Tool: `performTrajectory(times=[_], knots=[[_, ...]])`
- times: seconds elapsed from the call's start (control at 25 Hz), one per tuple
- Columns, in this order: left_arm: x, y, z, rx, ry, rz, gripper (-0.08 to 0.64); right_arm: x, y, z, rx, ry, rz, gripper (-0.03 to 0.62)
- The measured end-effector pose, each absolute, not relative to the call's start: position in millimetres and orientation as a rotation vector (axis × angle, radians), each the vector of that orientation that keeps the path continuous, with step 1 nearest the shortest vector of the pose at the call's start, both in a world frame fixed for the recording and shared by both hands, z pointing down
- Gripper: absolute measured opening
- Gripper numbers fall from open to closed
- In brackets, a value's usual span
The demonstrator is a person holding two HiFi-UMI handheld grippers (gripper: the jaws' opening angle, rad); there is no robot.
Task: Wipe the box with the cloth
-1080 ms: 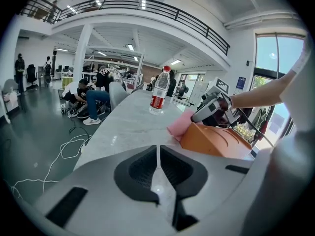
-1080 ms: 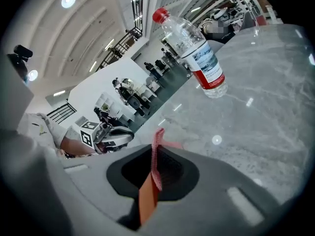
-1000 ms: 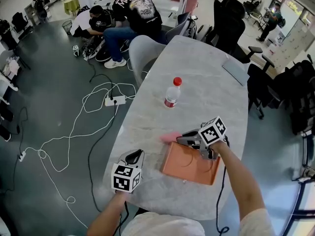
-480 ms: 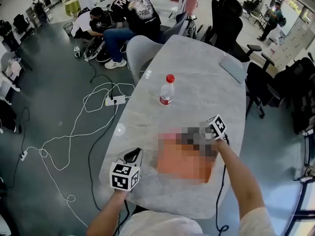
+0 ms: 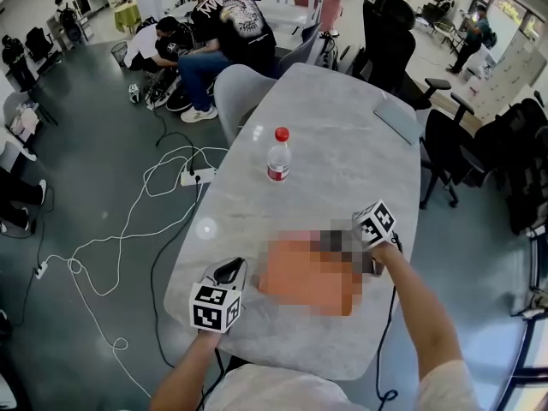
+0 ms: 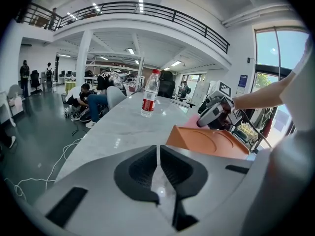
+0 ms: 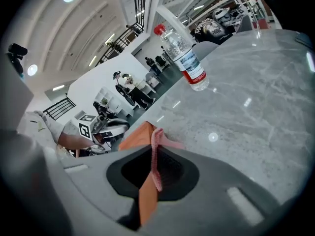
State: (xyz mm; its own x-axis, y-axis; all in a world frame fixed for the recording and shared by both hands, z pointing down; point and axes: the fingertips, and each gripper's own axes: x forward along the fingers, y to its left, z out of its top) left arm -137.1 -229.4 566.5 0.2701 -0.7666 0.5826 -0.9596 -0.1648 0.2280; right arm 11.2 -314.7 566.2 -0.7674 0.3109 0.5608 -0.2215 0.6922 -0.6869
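An orange box (image 6: 209,140) lies flat on a grey marble table (image 5: 342,152), close to the edge nearest the person. In the head view a mosaic patch covers most of the box.

The right gripper (image 7: 155,167) is at the box's far right side. Its jaws are closed on a pink cloth (image 7: 156,154), which hangs as a thin fold between them. The cloth lies against the box's far rim. An orange strip of the box shows through the gap below the cloth. Whether the jaws also pinch the box wall cannot be told.

The left gripper (image 6: 158,167) is just beside the box's near left corner, low over the table, without touching the box. Its two jaws are pressed together, with nothing between them.

A clear plastic bottle (image 5: 276,156) with a red cap and a red label stands upright on the table beyond the box, well apart from it. Farther from the box, near the table's right edge, lies a flat grey slab (image 5: 396,120). On the floor to the box's left run white cables (image 5: 145,204).
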Motion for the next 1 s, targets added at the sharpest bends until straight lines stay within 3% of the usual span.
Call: performTrajectory(times=[1.0], knots=[[-98, -215, 560, 2.013, -1.550, 0.493, 0.026, 111, -312, 574, 0.076, -2.194, 1.071, 0.015]])
